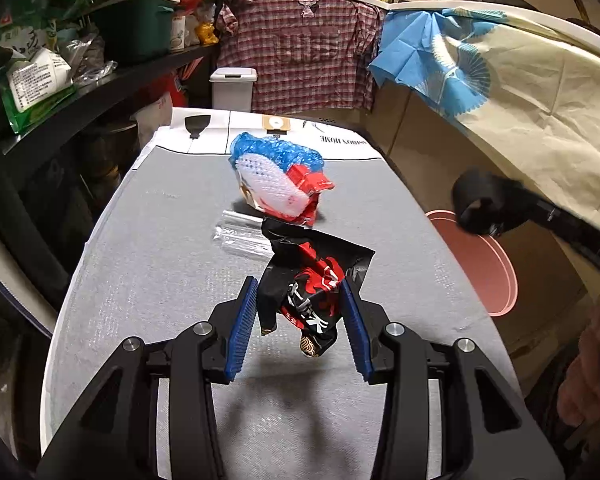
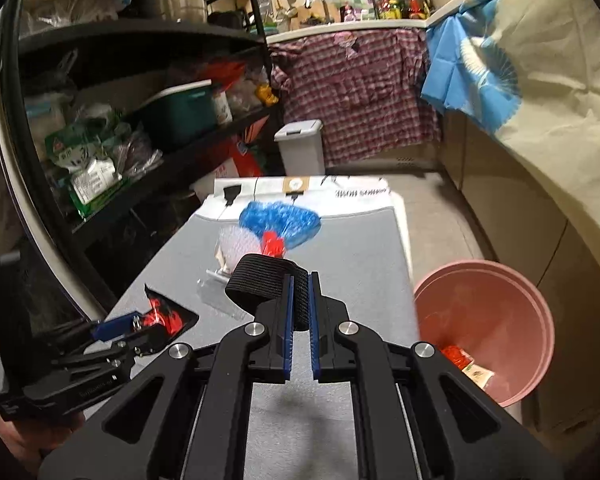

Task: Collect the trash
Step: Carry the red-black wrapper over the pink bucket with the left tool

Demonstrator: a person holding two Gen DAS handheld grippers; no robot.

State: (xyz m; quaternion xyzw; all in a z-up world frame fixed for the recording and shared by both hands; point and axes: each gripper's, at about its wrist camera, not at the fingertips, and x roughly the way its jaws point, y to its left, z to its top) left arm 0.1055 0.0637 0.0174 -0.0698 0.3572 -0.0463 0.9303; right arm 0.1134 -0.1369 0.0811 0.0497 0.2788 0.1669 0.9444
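- Looking along the left claw (image 1: 300,322), its blue pads sit on either side of a black and red snack wrapper (image 1: 306,280), pinching it just above the grey surface (image 1: 148,280). The hold looks loose, on crumpled foil only, so the wrapper could slip out on the way to the pink basin (image 1: 486,268) that stands on the floor to the right. More trash lies beyond: a clear plastic sleeve (image 1: 240,234) and a blue, white and red bundle of bags (image 1: 278,178).
- Looking along the right claw (image 2: 300,306), its jaws are closed on a black ribbed band (image 2: 260,280), above the surface. The basin (image 2: 500,292), down to the right, already holds scraps. With both claws close together, they could bump if both swing towards it.
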